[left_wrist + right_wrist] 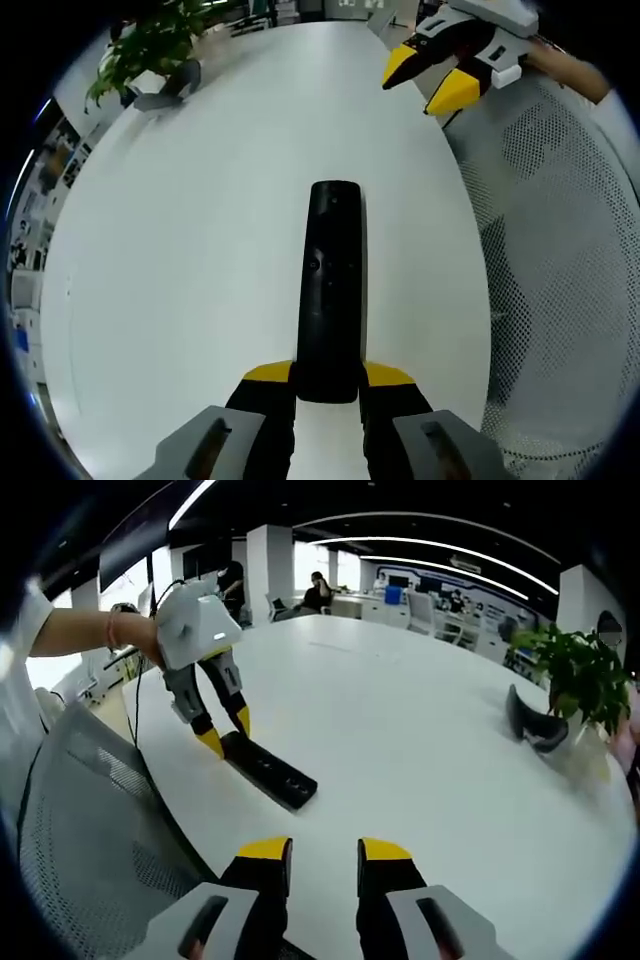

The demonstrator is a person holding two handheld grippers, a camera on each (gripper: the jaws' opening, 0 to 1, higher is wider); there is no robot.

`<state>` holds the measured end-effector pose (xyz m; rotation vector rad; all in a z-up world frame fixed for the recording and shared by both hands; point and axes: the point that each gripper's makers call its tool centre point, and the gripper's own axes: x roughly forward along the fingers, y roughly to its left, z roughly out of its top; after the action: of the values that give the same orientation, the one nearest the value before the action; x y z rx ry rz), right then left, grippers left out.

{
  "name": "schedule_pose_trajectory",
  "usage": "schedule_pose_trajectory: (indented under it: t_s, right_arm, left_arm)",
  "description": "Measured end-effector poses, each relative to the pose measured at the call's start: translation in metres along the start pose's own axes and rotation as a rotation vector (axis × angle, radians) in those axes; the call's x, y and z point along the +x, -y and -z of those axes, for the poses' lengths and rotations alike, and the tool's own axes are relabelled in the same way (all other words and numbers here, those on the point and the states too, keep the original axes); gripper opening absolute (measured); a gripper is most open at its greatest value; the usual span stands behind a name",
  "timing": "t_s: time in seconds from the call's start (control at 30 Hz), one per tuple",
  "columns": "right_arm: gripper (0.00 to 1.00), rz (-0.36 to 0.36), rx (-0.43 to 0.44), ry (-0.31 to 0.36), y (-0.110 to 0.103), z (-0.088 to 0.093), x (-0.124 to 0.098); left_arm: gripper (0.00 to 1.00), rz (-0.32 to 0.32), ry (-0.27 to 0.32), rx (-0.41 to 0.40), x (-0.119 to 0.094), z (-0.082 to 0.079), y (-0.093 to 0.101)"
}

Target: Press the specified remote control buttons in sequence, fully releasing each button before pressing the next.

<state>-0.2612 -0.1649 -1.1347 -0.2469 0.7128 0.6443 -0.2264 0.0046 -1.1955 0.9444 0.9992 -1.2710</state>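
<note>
Left gripper (328,378) clamps remote (331,285); right gripper (324,852) empty.

The near end of the remote control (333,290) is hidden between the yellow-tipped fingers (268,373) of the left gripper (328,378), so the grip itself cannot be seen. The buttons on the remote are too small and dark to tell apart. In the right gripper view, the plant (578,675) is cut off by the edge. The people at the far desks (318,590) are too small to describe.
</note>
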Motion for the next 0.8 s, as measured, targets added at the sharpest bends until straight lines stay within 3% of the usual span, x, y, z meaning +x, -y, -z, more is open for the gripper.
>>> schedule_pose_trajectory:
  t_s: [0.37,0.8]
  right_arm:
    - [0.22,-0.011,-0.002,-0.01,-0.002,0.002,0.001]
    - [0.21,-0.02,-0.018,-0.034,-0.004,0.006,0.003]
  left_arm:
    - [0.23,0.005,-0.02,0.015,0.0,0.001,0.021]
    - [0.23,0.01,-0.005,0.023,-0.001,0.002,0.044]
